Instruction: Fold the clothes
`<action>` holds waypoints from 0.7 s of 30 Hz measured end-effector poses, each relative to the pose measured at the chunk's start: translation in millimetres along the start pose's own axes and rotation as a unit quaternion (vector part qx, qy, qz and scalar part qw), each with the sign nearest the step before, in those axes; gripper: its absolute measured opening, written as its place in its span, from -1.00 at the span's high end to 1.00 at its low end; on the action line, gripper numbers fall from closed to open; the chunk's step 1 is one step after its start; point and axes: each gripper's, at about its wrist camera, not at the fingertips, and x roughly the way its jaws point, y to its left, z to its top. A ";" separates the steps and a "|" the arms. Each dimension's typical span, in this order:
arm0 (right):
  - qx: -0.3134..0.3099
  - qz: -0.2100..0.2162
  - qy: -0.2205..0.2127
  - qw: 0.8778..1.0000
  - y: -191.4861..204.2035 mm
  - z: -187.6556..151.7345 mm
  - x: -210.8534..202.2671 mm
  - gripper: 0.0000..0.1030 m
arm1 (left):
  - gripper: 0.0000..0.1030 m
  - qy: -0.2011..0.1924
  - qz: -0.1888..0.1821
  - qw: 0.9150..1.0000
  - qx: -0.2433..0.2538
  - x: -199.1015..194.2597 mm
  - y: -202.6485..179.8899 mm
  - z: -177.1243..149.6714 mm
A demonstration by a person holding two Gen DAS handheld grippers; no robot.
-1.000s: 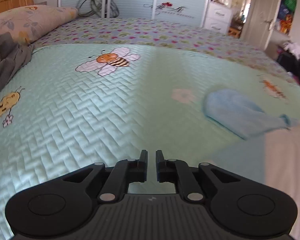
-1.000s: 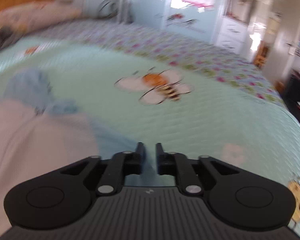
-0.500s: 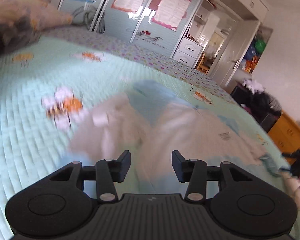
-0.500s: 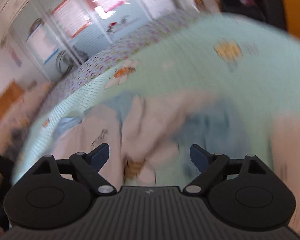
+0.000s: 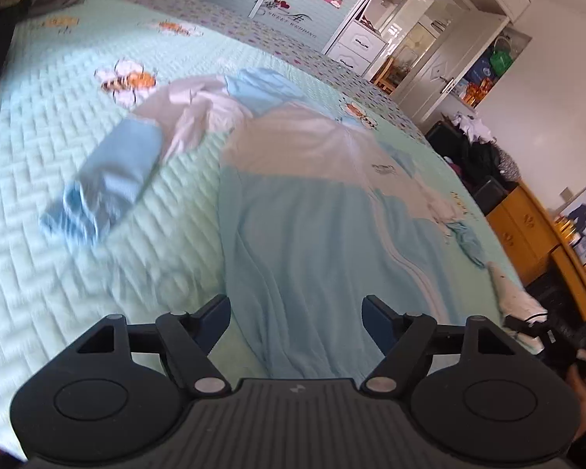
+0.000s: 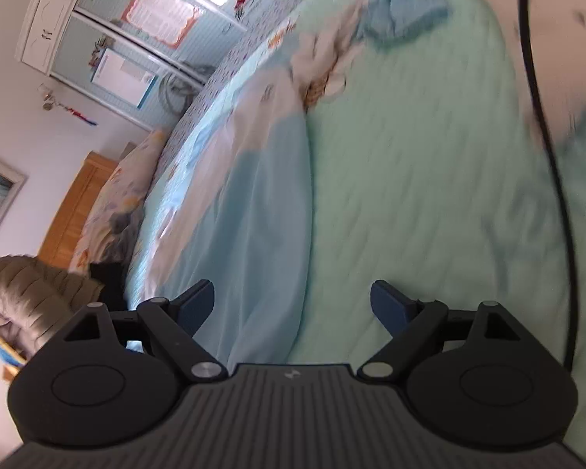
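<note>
Left wrist view: the left gripper (image 5: pixel 296 314) hangs over the pale blue and white zip-up garment (image 5: pixel 312 211) spread on the mint-green quilted bedspread (image 5: pixel 58 273), its jaws opening with nothing pinched.

Right wrist view: the right gripper (image 6: pixel 293 304) stands spread wide and empty above the garment's edge (image 6: pixel 261 211); blur makes contact uncertain.

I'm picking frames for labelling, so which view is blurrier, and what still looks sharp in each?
Right wrist view: blurrier, the bedspread streaked, the blue and white garment soft, the room tilted. Left wrist view: milder blur on the garment and its sleeve; the window glares. In both, the gripper is crisp.
</note>
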 end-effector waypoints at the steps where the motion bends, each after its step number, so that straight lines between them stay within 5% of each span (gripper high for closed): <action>1: -0.001 0.006 0.000 1.000 1.0 -7.0 -1.5 -0.71 | -0.49 0.003 -0.007 1.000 -0.017 -1.2 1.3 -6.0; 6: 0.024 0.042 0.021 0.999 8.9 -31.0 -5.7 -0.71 | -0.56 0.008 -0.037 0.996 -0.085 3.7 3.8 -21.4; 17: 0.058 0.064 0.037 0.996 23.5 -36.4 18.2 -0.62 | -0.66 0.029 -0.032 0.989 -0.139 27.7 15.3 -32.2; 18: 0.052 0.054 0.038 0.996 27.7 -36.1 21.9 -0.39 | -0.71 0.031 -0.034 0.989 -0.142 30.5 15.5 -31.6; 21: 0.053 0.018 0.057 0.997 32.2 -41.2 32.9 0.84 | -0.82 0.037 -0.037 0.988 -0.145 38.5 12.9 -29.8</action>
